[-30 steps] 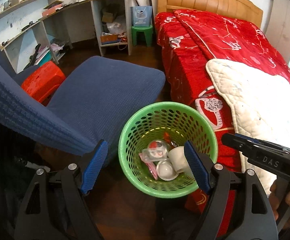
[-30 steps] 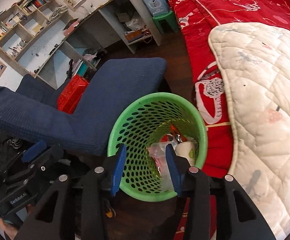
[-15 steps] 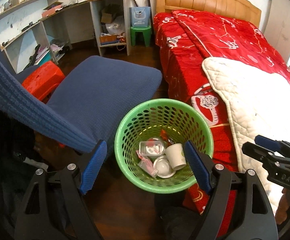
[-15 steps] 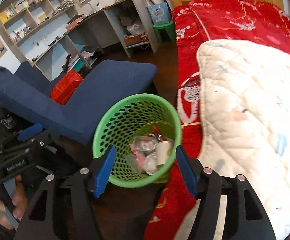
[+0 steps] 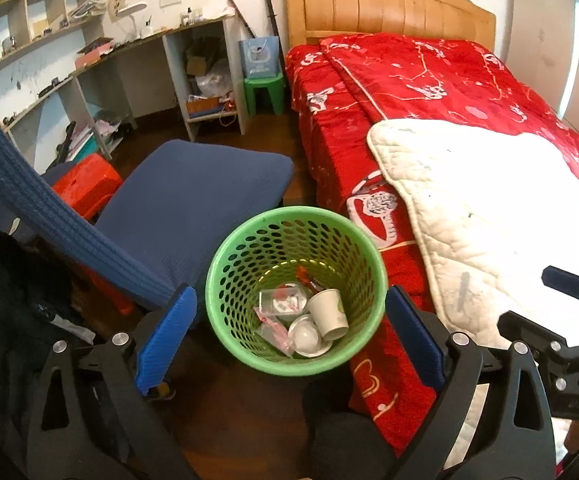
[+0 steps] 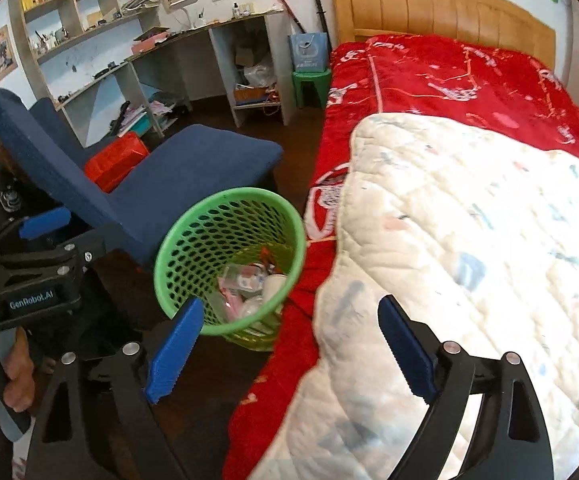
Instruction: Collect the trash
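My left hand-held gripper (image 5: 289, 330) and right hand-held gripper (image 6: 289, 346) have both just been opening and now gape wide, holding nothing. Just ahead, the green basket (image 5: 225, 264) stands on the floor against the bed (image 5: 409, 92), a paper cup (image 5: 328, 313) and wrappers inside. I should lift clear without knocking its rim.

Basket (image 5: 249, 240) mouth open above; chair (image 5: 193, 200) left, bed (image 5: 369, 128) right.

dark wood floor (image 5: 249, 412), green basket (image 5: 245, 240), seemingly upright
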`<action>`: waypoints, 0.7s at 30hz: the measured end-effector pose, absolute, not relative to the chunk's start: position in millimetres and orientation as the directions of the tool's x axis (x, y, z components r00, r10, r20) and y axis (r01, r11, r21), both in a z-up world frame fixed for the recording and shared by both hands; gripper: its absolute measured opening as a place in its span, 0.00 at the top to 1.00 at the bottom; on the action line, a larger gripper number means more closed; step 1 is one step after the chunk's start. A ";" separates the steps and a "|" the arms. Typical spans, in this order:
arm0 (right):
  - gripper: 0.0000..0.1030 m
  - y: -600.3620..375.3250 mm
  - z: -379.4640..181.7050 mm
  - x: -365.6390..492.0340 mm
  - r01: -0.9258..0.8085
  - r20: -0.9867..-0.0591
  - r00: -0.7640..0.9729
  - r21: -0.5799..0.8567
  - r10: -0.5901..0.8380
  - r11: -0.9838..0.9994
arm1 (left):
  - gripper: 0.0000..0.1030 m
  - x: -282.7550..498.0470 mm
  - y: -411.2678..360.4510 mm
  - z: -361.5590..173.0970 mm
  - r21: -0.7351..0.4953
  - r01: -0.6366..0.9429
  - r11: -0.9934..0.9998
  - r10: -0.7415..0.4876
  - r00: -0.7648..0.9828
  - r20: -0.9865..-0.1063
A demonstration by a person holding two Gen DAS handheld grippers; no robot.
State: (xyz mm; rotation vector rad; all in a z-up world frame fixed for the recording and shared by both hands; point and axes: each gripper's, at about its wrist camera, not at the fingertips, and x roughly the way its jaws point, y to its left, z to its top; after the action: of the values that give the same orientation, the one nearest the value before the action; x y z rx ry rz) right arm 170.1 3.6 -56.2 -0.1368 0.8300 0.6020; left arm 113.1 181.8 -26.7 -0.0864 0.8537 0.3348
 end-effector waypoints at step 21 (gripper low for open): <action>0.09 -81.0 -38.2 105.1 -0.397 -0.682 0.657 0.049 0.321 0.917 | 0.05 68.1 120.1 -10.3 0.044 -0.296 0.954 0.240 0.671 -0.701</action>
State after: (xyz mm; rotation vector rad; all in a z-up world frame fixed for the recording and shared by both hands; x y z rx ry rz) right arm 105.1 -81.0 -38.2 -0.1074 0.7508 0.4075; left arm 68.1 120.1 -10.3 -0.0757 0.7783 0.3021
